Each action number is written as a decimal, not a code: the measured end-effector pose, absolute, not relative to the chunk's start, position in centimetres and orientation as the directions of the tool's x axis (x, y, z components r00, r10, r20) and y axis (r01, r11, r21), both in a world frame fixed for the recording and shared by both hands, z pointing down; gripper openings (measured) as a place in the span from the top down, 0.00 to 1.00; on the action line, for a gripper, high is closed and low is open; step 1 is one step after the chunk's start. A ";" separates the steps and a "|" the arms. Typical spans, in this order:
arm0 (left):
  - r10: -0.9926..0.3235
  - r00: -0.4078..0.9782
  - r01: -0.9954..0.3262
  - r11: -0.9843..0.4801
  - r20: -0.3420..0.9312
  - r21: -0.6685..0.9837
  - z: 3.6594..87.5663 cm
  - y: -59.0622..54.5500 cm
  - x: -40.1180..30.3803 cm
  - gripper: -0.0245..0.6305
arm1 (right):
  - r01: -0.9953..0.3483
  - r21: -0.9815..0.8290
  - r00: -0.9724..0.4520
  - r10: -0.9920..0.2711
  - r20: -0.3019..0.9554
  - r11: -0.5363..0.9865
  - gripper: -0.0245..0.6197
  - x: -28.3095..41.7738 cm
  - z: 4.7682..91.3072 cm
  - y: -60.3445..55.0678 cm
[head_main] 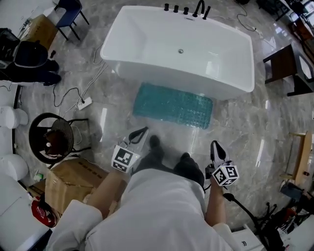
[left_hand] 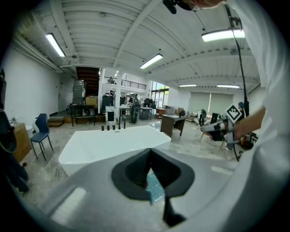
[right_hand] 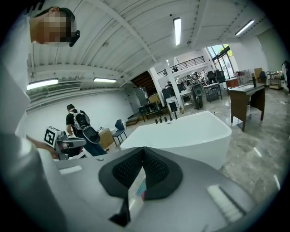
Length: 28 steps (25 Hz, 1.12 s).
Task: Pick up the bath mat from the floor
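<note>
The bath mat (head_main: pixel 172 105) lies flat on the grey marble floor (head_main: pixel 245 127), its long edge just beside the near side of the white bathtub (head_main: pixel 147 44). It is teal and bumpy, and nothing touches it.

Both claws are held in the air over the floor, short of the mat. The left claw (head_main: pixel 143 131) has its jaws together with nothing between them. From its own view, a sliver of the teal mat shows past the closed tips, with the tub beyond. The right claw (head_main: pixel 215 145) is closed and empty too, pointing toward the tub's right end. Each claw can be seen from the other's camera, held out at about the same height.

The person's dark shoes (head_main: pixel 155 145) stand on the floor between the two claws, near the mat's front edge but apart from it.

Off to the left of the floor are a cardboard box (head_main: pixel 73 180), a round black stool (head_main: pixel 41 128) and a white power strip (head_main: pixel 84 103) with its cable. A blue chair (head_main: pixel 68 11) is at the far left corner, and a dark table (head_main: pixel 282 61) stands at the right edge.
</note>
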State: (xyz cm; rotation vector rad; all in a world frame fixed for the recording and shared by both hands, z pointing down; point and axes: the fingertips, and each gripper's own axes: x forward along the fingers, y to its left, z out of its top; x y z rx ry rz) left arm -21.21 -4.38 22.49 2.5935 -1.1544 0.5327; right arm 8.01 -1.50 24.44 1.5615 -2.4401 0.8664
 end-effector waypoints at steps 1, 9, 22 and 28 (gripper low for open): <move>-0.654 0.624 -0.749 -0.657 0.427 0.088 22.8 -5.0 -21.5 0.96 | -0.869 -0.394 -0.452 -0.801 0.392 0.298 0.96 7.7 24.5 -1.9; -0.643 0.631 -0.755 -0.637 0.435 0.153 26.2 -9.1 -21.6 0.96 | -0.878 -0.379 -0.445 -0.789 0.424 0.292 0.96 8.0 26.2 -4.5; -0.630 0.607 -0.784 -0.572 0.484 0.239 35.7 -15.5 -15.8 0.96 | -0.876 -0.372 -0.470 -0.722 0.509 0.308 0.96 12.0 37.6 -12.1; -0.629 0.583 -0.799 -0.559 0.515 0.221 43.7 -18.0 -15.0 0.96 | -0.867 -0.353 -0.495 -0.690 0.528 0.351 0.96 12.9 44.6 -15.5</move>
